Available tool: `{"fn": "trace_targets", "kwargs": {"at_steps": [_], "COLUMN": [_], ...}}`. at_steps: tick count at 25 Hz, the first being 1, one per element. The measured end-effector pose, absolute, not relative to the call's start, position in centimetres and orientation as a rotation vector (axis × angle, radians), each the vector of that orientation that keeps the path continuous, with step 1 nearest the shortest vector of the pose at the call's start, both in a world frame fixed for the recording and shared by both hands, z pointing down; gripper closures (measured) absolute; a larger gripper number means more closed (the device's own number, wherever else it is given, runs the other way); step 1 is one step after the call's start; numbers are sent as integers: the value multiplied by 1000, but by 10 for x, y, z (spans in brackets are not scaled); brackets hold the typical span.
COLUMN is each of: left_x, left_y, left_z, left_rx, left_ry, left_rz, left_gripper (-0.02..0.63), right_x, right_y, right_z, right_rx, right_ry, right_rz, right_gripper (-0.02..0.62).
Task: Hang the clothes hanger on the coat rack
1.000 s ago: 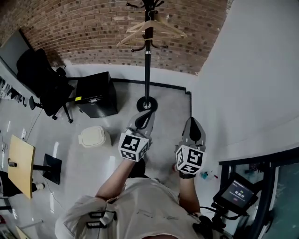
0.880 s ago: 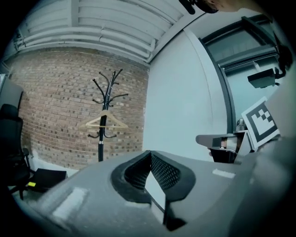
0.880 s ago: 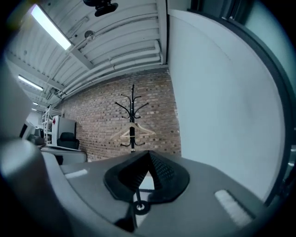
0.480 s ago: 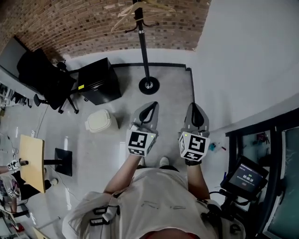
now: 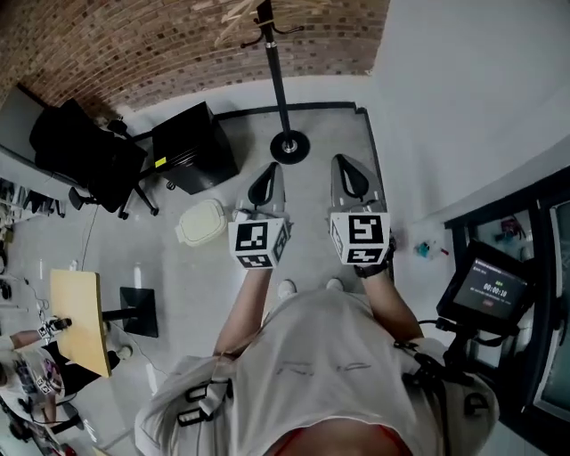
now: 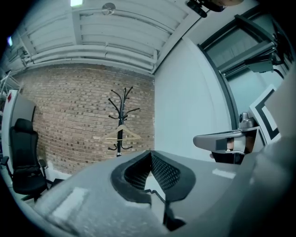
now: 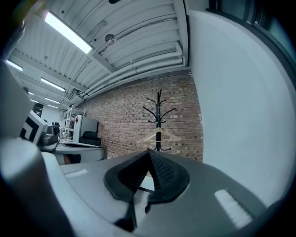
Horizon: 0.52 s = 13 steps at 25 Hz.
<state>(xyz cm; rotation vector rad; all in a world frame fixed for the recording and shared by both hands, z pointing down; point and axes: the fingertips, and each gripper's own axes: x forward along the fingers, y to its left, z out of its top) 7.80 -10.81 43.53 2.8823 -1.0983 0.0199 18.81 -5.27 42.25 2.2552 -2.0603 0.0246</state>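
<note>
A black coat rack point(image 5: 278, 80) stands on a round base point(image 5: 290, 146) in front of the brick wall. A pale wooden hanger point(image 5: 239, 11) hangs on its upper hooks, cut off by the top edge of the head view. Both gripper views show the rack point(image 6: 120, 115) point(image 7: 158, 113) some way ahead, with the hanger point(image 6: 118, 134) point(image 7: 157, 135) level on it. My left gripper point(image 5: 266, 183) and right gripper point(image 5: 349, 174) are held side by side, pointing level at the rack and well short of it. Both are shut with nothing between the jaws point(image 6: 151, 155) point(image 7: 149, 155).
A black cabinet point(image 5: 191, 147) and a black office chair point(image 5: 85, 151) stand left of the rack. A white lidded bin point(image 5: 202, 221) sits on the floor near my left gripper. A white wall point(image 5: 463, 98) runs along the right, with a screen on a stand point(image 5: 490, 289) below it.
Both grippers have drawn back from the rack together, still shut and empty. The rack base sits farther from them and the hanger stays on the rack.
</note>
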Motion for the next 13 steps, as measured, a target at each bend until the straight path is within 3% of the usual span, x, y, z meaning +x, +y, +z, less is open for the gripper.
{"fn": "trace_targets", "kwargs": {"at_steps": [13], "left_x": [51], "left_y": [-132], "left_z": [440], "left_rx": [2859], "left_ry": [-1094], "left_rz": [0], "left_gripper": [606], "right_x": [130], "right_y": [-81], "right_z": [435], "right_rx": [2065], "right_ry": [-2106], "right_rz": [67], "right_gripper": [591]}}
